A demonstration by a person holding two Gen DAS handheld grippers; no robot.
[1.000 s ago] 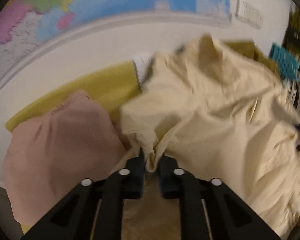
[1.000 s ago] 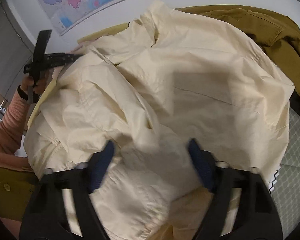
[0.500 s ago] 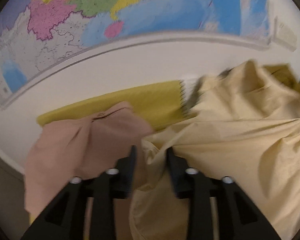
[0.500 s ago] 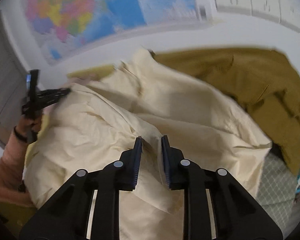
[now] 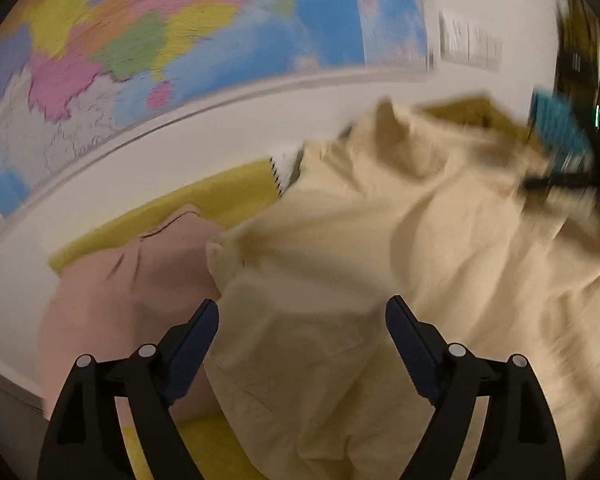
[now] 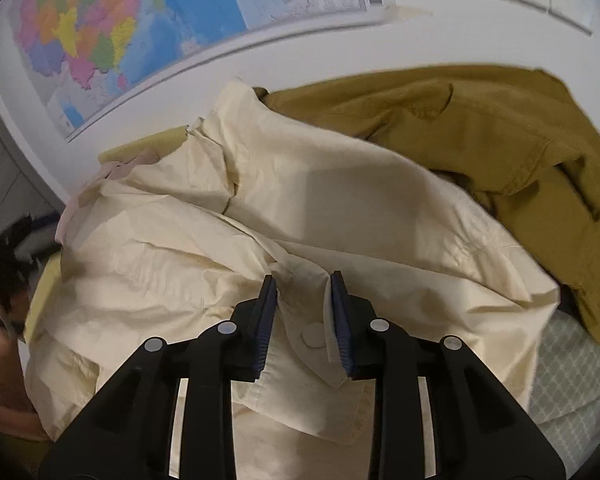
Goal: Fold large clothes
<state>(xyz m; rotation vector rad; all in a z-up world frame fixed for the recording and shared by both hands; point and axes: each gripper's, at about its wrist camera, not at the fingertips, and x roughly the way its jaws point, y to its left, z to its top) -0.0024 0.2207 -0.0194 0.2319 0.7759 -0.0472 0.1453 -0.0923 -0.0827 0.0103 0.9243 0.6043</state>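
A large cream jacket point(image 6: 340, 208) lies crumpled over the yellow-covered table; it also fills the left wrist view point(image 5: 400, 260). My left gripper point(image 5: 302, 312) is open just above the jacket's left edge and holds nothing. My right gripper point(image 6: 302, 284) is shut on a fold of the cream jacket near a round snap button point(image 6: 313, 336), its jaws standing a little apart with the cloth between them. The right gripper shows blurred at the right of the left wrist view point(image 5: 568, 180).
A pink garment point(image 5: 128, 292) lies left of the jacket. An olive-brown jacket point(image 6: 500, 152) is heaped at the back right. A yellow cloth point(image 5: 220, 200) covers the table. A wall with a coloured map point(image 6: 140, 28) stands close behind. A teal object point(image 5: 556, 128) is far right.
My left gripper has let go of the cream jacket and opened wide. My right gripper shut on a fold of the jacket half a second ago and still holds it, lifted nearer.
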